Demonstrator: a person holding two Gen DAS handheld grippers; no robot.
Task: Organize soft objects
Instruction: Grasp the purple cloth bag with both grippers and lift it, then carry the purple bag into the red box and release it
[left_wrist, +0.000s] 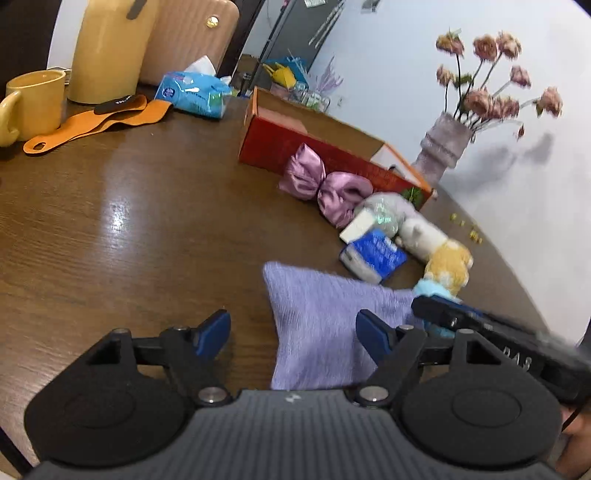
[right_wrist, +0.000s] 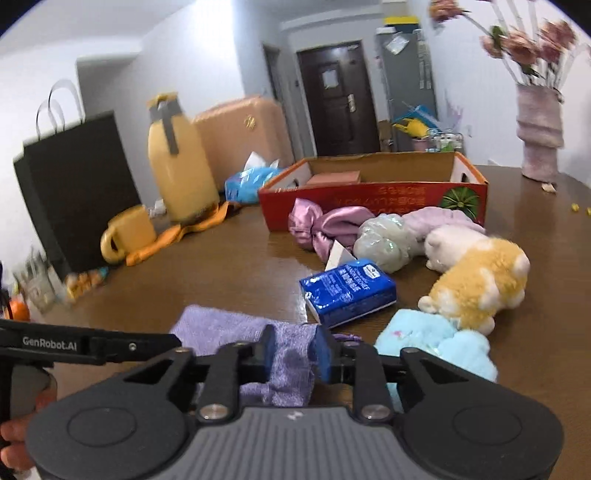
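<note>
While angled down at the table, right tool (right_wrist: 291, 354) pinching purple cloth (right_wrist: 288, 365), left tool (left_wrist: 291, 332) spread, cloth between.

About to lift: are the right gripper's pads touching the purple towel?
Touching. The right wrist view shows the right gripper with both blue pads pressed against a bunched fold of the purple towel.

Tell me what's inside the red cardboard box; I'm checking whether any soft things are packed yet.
In the red cardboard box, the right wrist view shows only a flat reddish-brown block at the left end. The front wall hides the floor nearest it, so anything low there is unseen.
</note>
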